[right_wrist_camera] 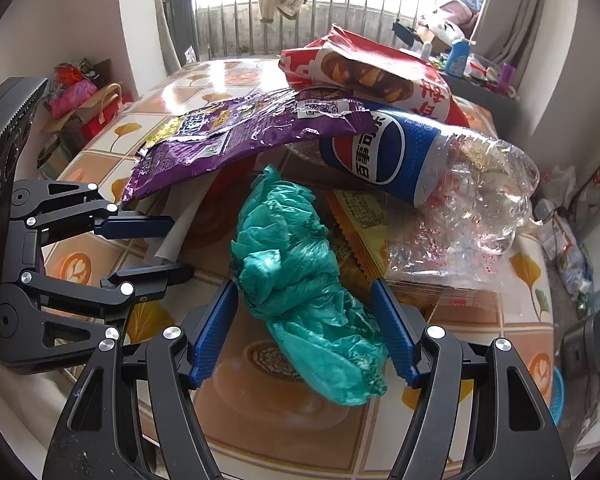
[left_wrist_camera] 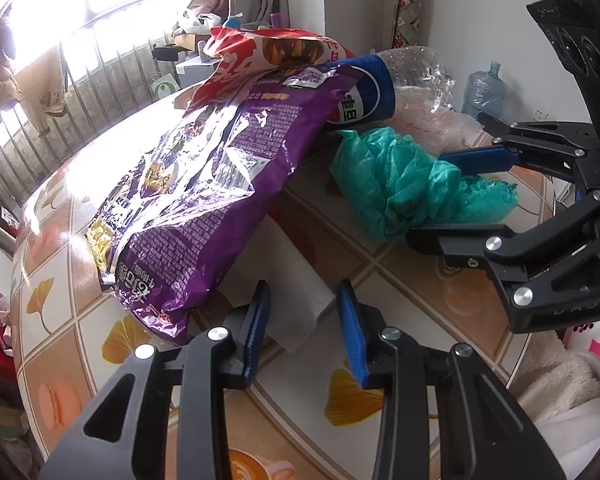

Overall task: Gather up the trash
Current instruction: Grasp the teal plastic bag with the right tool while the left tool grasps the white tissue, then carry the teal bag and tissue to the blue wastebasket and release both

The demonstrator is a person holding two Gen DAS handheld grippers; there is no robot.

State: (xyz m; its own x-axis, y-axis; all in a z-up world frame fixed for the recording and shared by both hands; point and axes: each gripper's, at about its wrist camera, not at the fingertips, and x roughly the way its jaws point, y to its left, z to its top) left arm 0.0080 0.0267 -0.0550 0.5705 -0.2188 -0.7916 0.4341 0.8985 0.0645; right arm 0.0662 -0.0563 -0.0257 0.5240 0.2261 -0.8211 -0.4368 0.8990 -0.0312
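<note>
Now my right tongs [right_wrist_camera: 304,332] straddle the crumpled teal plastic bag [right_wrist_camera: 308,296], blades apart; squeeze its bulky middle. My left tongs [left_wrist_camera: 304,320] wait, parted, empty.

Lived-in home — patterned dining table [right_wrist_camera: 532,312], barred window [right_wrist_camera: 340,4].

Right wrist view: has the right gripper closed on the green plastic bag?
No: the right gripper is open, its fingers either side of the green plastic bag.
</note>
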